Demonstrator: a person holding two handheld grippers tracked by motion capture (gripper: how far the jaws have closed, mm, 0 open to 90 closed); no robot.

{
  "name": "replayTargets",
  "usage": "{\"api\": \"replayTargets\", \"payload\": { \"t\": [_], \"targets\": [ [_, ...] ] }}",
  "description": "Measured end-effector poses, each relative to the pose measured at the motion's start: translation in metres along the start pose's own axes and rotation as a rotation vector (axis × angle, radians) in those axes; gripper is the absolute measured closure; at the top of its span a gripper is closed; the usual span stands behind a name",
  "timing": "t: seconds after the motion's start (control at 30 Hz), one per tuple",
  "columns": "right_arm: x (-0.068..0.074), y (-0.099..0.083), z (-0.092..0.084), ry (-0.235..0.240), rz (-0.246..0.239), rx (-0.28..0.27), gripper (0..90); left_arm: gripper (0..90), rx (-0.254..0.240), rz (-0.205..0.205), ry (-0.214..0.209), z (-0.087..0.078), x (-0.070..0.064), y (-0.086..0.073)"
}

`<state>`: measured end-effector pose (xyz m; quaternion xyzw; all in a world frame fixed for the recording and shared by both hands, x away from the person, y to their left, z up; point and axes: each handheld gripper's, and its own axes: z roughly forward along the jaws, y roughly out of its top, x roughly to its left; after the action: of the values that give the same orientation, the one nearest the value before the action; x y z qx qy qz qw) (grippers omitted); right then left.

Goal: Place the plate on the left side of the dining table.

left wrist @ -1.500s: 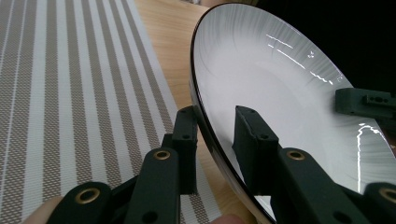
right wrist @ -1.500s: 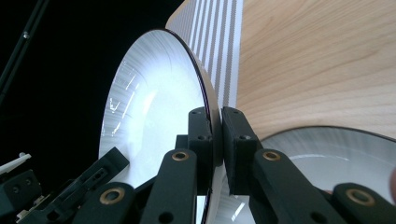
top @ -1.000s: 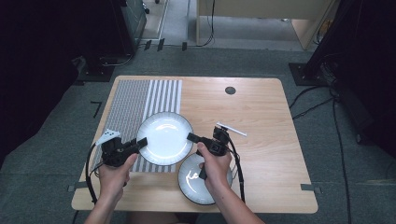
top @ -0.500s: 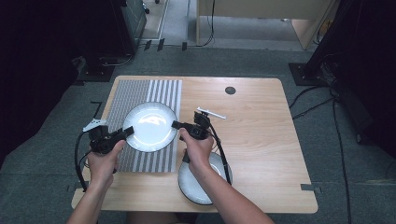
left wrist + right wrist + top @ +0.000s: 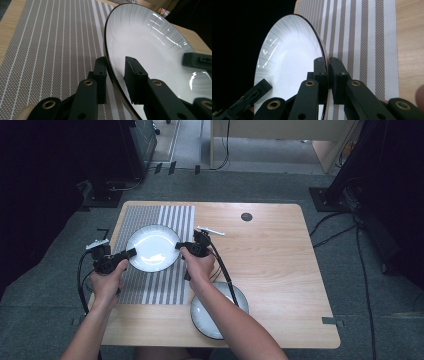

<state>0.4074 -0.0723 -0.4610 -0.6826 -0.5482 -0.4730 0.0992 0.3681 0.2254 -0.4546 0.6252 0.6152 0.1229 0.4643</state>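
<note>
A white plate with a dark rim [image 5: 152, 247] hangs over the striped placemat [image 5: 150, 215], carried by both grippers at opposite edges. My left gripper [image 5: 131, 252] is shut on its left rim; its jaws have just closed a little tighter there. In the left gripper view the rim [image 5: 108, 62] runs between the two black jaws of this gripper [image 5: 116, 72]. My right gripper [image 5: 179, 246] is shut on the right rim. Seen from the right gripper view, the jaws of that gripper [image 5: 327, 65] pinch the plate's edge [image 5: 323, 50] above the mat [image 5: 367, 37].
A second white plate [image 5: 210, 317] lies on the wooden table near the front edge, partly under the right forearm. A dark round hole [image 5: 246, 216] sits in the tabletop at the back. Cables trail from both grippers. Bare wood [image 5: 280, 265] spreads to the right.
Both hands have carried the plate leftward and away from the front edge, from above the second plate's corner to over the placemat. The grips look unchanged.
</note>
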Motion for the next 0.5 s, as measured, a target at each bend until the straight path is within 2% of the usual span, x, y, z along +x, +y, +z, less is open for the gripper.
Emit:
{"api": "replayTargets", "payload": {
  "t": [0.23, 0.5],
  "targets": [
    [0.002, 0.01, 0.028, -0.032, -0.036, -0.001, 85.6, 74.4, -0.018, -0.053, 0.037, 0.019, 0.018, 0.006],
    [-0.002, 0.015, 0.055, -0.069, -0.055, 0.005, 85.9, 75.7, 0.024, -0.111, 0.069, 0.039, 0.035, 0.009]
  ]
}}
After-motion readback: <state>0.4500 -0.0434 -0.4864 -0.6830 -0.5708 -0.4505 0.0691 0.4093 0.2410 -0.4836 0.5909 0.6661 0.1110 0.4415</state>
